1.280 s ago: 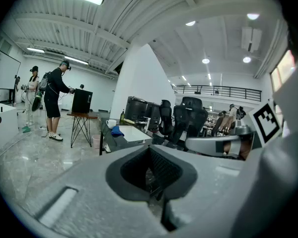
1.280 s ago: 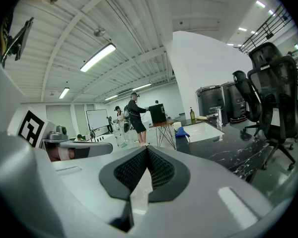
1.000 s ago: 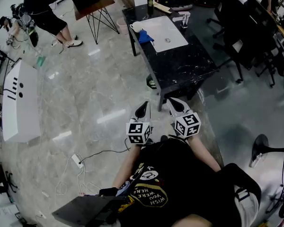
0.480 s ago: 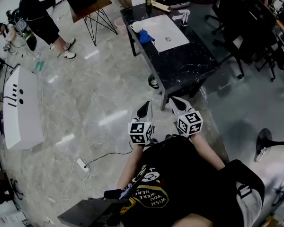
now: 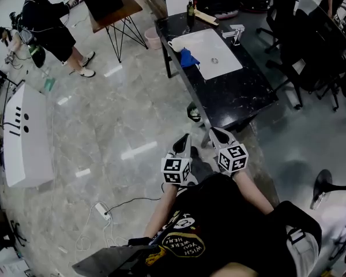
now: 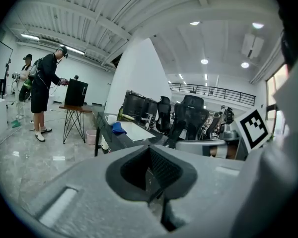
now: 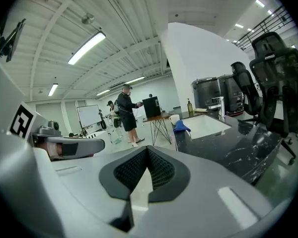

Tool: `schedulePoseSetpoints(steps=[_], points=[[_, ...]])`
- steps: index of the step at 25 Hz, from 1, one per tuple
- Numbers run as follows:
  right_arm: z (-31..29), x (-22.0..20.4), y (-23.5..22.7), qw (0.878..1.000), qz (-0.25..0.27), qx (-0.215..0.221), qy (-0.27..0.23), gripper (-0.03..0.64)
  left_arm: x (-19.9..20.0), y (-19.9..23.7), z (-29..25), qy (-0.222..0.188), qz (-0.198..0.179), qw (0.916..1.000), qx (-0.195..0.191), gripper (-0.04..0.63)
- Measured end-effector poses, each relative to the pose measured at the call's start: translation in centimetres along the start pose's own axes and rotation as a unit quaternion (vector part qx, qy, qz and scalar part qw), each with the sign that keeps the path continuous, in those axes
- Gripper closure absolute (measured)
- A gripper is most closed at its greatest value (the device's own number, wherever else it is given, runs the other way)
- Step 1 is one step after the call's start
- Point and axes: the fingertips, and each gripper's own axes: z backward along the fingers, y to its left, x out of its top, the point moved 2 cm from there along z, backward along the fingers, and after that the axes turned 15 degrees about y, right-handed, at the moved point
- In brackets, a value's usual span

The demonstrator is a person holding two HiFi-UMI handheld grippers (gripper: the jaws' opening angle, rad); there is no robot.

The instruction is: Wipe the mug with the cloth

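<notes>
Far from me, a white mug (image 5: 175, 44) stands at the left edge of a black marble table (image 5: 236, 97), with a blue cloth (image 5: 188, 57) lying right beside it. The left gripper view shows the mug (image 6: 110, 119) and cloth (image 6: 118, 128) small in the distance, and so does the right gripper view, with the mug (image 7: 175, 119) behind the cloth (image 7: 181, 126). My left gripper (image 5: 185, 137) and right gripper (image 5: 215, 131) are held side by side close to my chest, short of the table's near end. Both are shut with nothing between the jaws.
A white basin-like panel (image 5: 216, 53) with a tap (image 5: 236, 33) and a bottle (image 5: 190, 7) are on the table. Black office chairs (image 5: 311, 51) line its right side. A person in black (image 5: 46, 16), a small wooden table (image 5: 112, 4), a pink bin (image 5: 153, 38), a white cabinet (image 5: 26, 134) and a floor cable (image 5: 104, 210) are at left.
The view has moved forward: the table with mug and cloth sits nearer and further right. Both grippers stay shut and side by side.
</notes>
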Motion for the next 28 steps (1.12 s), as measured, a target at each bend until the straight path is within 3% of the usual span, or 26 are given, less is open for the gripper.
schedulePoseSetpoints(steps=[11,14,18,28], points=[[-11.5,11.5,-6.2,1.0,0.004,0.02,-0.017,0.614,11.6,9.0,-9.7,-0.007,-0.006,1.0,0.0,0.592],[-14.0,13.0,-7.6,1.0,-0.002,0.02,-0.009,0.614,13.4,11.5,-11.4,-0.008,0.01,0.9999,0.0,0.592],[-17.6,14.1,-8.6,1.0,-0.012,0.016,0.008,0.614,16.2,14.8,-13.3,-0.007,0.001,1.0,-0.001,0.591],[-28.2,21.0,-13.0,0.997,-0.046,-0.063,0.001,0.614,22.6,25.9,-21.9,0.026,-0.02,0.9967,-0.074,0.592]])
